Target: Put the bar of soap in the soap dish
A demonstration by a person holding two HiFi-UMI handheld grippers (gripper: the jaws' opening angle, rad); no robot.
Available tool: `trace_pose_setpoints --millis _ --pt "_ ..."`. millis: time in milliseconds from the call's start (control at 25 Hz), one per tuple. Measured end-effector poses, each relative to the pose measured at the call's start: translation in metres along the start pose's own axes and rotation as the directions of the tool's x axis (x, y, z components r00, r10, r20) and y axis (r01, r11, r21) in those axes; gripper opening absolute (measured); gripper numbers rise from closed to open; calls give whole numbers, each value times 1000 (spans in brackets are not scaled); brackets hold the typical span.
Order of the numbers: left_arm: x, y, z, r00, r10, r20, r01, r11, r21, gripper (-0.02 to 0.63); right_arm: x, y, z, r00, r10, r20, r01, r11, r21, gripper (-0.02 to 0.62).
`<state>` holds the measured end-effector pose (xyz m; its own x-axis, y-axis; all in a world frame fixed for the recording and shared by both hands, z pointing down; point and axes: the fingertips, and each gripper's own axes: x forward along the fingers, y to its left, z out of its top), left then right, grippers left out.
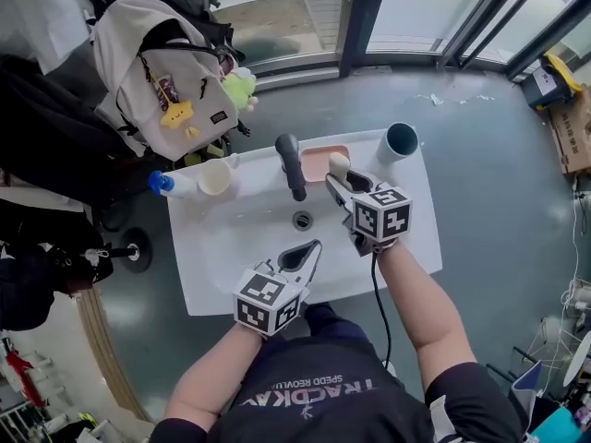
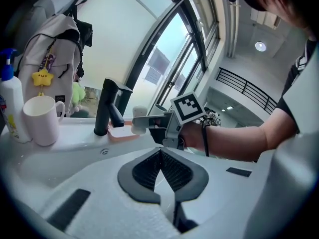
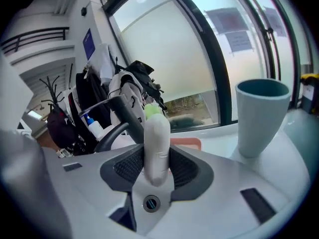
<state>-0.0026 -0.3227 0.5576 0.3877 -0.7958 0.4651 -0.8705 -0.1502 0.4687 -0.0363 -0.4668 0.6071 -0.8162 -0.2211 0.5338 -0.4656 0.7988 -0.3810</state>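
Note:
A white bar of soap (image 1: pixel 339 165) stands upright between the jaws of my right gripper (image 1: pixel 338 179), which is shut on it. The soap hangs just above the near right edge of the pink soap dish (image 1: pixel 319 161) at the back of the sink, right of the black faucet (image 1: pixel 291 165). In the right gripper view the soap (image 3: pixel 157 136) fills the gap between the pads, with the dish (image 3: pixel 188 143) just behind. My left gripper (image 1: pixel 302 258) is over the sink's front rim, shut and empty (image 2: pixel 160 156). From there the soap (image 2: pixel 139 125) shows above the dish (image 2: pixel 121 132).
The white sink (image 1: pixel 212 266) has a drain (image 1: pixel 302 220) in its basin. A blue-grey cup (image 1: pixel 401 141) stands at the back right, a white mug (image 1: pixel 214 177) and a blue-capped bottle (image 1: pixel 167 185) at the back left. A backpack (image 1: pixel 171 72) hangs behind.

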Motion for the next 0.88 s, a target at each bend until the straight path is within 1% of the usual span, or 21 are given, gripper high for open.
trace_pose_setpoints --millis 80,240,400,440,480,520,560,600,640,720,880 --pt "5 -2 4 1000 2 3 -2 1000 -1 9 7 -1 -2 1000 -2 -6 2 1000 29 152" --pt "11 -4 10 1000 7 9 -7 1000 6 9 20 -6 -5 999 -8 -34 9 999 33 152" --pt "10 -1 12 1000 22 14 -22 1000 -2 9 28 -11 -5 998 -7 -57 9 999 39 152" --pt "9 0 11 1000 25 14 -25 1000 -5 9 30 -12 -4 998 -12 -66 13 1000 16 152" --pt "9 1 10 1000 28 13 -28 1000 -8 9 31 -13 -3 997 -24 -77 22 999 -27 152" --pt "8 2 10 999 31 13 -31 999 -11 9 32 -13 -2 995 -42 -89 33 995 -92 152" --pt "8 4 9 999 34 14 -33 999 -14 9 33 -14 -1 992 -66 -104 47 984 -174 152" --pt "8 5 9 999 36 16 -35 999 -18 9 34 -15 -1 988 -94 -123 59 962 -266 152" --pt "8 6 10 999 37 19 -37 999 -21 9 35 -16 -1 982 -123 -142 65 932 -357 152" --pt "8 6 10 999 40 23 -40 999 -23 9 36 -17 -2 970 -172 -171 63 859 -507 152" --pt "13 8 8 999 50 17 -50 999 -10 9 43 -19 -6 950 -236 -204 33 726 -687 152"
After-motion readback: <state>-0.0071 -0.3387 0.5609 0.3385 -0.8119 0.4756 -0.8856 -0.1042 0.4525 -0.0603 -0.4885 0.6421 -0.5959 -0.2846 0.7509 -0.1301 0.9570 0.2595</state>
